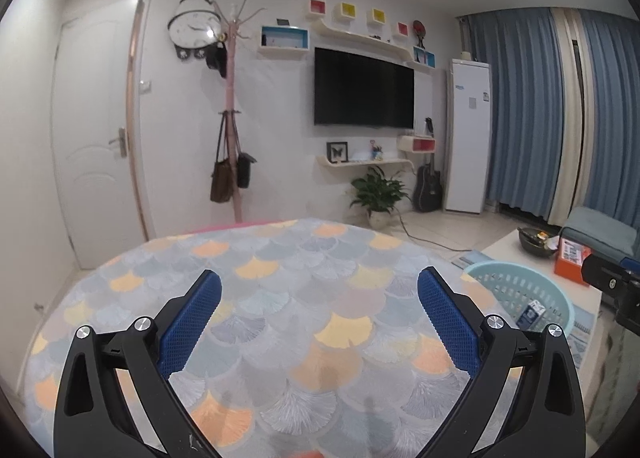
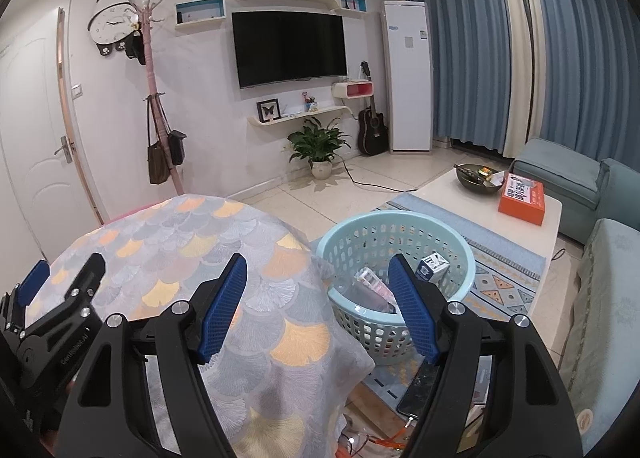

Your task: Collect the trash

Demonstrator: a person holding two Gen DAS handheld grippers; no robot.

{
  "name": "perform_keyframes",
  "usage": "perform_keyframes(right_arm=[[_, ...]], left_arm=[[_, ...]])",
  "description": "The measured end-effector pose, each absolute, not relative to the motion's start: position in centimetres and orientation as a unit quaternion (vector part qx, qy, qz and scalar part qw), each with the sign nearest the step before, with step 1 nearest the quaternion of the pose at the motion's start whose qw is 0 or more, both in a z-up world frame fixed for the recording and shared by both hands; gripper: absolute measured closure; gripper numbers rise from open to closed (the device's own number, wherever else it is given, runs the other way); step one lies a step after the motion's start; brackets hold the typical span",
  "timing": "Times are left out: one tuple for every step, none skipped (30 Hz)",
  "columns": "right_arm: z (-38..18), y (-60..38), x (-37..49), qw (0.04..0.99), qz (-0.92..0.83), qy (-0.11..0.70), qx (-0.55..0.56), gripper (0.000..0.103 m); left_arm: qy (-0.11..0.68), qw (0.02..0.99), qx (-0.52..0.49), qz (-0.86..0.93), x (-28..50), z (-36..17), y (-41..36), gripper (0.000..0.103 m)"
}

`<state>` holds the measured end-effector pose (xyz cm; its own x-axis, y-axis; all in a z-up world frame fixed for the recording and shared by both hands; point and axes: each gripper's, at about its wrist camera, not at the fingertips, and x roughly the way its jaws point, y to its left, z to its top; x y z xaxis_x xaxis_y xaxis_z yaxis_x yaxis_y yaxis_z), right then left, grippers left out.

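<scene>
1. My left gripper (image 1: pixel 318 298) hangs over the scale-patterned tablecloth (image 1: pixel 280 298), its jaws spread wide with nothing between them.
2. My right gripper (image 2: pixel 318 286) is also spread and holds nothing, at the cloth's edge above the basket.
3. The light-blue basket (image 2: pixel 460 254) stands on the rug just beside the table; inside lie a small blue-and-white carton (image 2: pixel 432 264) and a pink-labelled wrapper (image 2: pixel 370 278).
4. Farther off, an orange box (image 2: pixel 522 198) sits on the coffee table (image 2: pixel 440 186).

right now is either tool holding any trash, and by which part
Nothing is held. The left tool and right tool are both open and empty; a carton already lies in the basket.
</scene>
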<state>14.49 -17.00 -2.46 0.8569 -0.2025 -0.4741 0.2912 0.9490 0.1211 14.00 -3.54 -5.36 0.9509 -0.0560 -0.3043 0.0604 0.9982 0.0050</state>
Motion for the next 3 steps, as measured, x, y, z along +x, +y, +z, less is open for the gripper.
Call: perform_keyframes(right_arm=[[-2.40, -17.01, 14.56, 0.958, -0.132, 0.237, 0.095, 0.034], [-2.40, -17.13, 14.58, 0.956, -0.134, 0.241, 0.097, 0.034], [-2.34, -17.13, 14.60, 0.956, -0.134, 0.243, 0.099, 0.034]], left_arm=[[0.162, 0.986, 0.006, -0.027, 14.07, -5.29, -3.44, 0.007], [0.169, 0.985, 0.008, -0.023, 14.18, -5.28, -3.42, 0.007], [0.181, 0.983, 0.009, -0.027, 14.24, -5.29, -3.41, 0.007]])
